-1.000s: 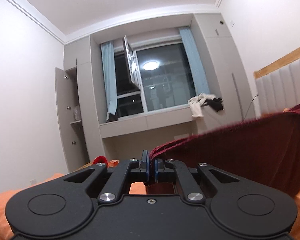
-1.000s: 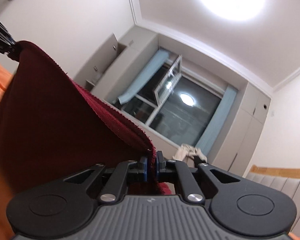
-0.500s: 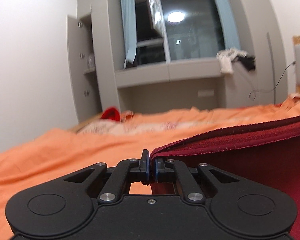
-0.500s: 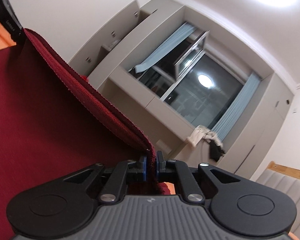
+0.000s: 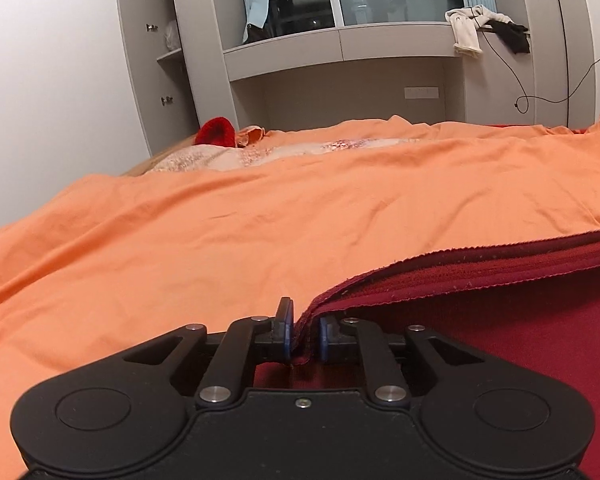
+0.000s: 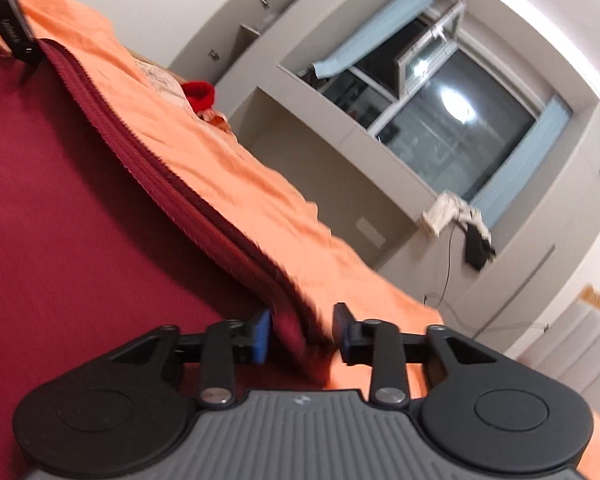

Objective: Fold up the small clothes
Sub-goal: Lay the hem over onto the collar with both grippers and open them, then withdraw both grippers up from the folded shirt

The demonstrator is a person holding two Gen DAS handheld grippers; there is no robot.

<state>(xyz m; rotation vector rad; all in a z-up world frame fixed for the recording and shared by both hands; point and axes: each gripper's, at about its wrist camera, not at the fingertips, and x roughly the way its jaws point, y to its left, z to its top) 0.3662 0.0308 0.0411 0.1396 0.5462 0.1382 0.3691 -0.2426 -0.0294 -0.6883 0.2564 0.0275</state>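
Note:
A dark red knit garment (image 5: 500, 340) lies spread on the orange bed sheet (image 5: 260, 232), its ribbed hem (image 5: 480, 268) running off to the right. My left gripper (image 5: 304, 332) sits low over the sheet with its jaws opening. One hem corner hangs loosely between the blue pads (image 5: 286, 330). In the right wrist view the same garment (image 6: 80, 220) fills the left side. My right gripper (image 6: 300, 334) has its jaws opening, and they stand well apart. The other hem corner (image 6: 296, 320) lies between them, unpressed. The left gripper (image 6: 8, 20) shows at the top left edge.
A bright red knit item (image 5: 216, 132) and a pale patterned cloth (image 5: 260, 152) lie at the far end of the bed. Beyond stand grey cupboards (image 5: 148, 60) and a window ledge with draped clothes (image 5: 468, 28). A padded headboard (image 6: 572, 344) is at the right.
Both grippers came down from holding the garment up in the air to bed level. The garment now rests on the sheet. Both pairs of jaws, shut on the hem before, have parted.

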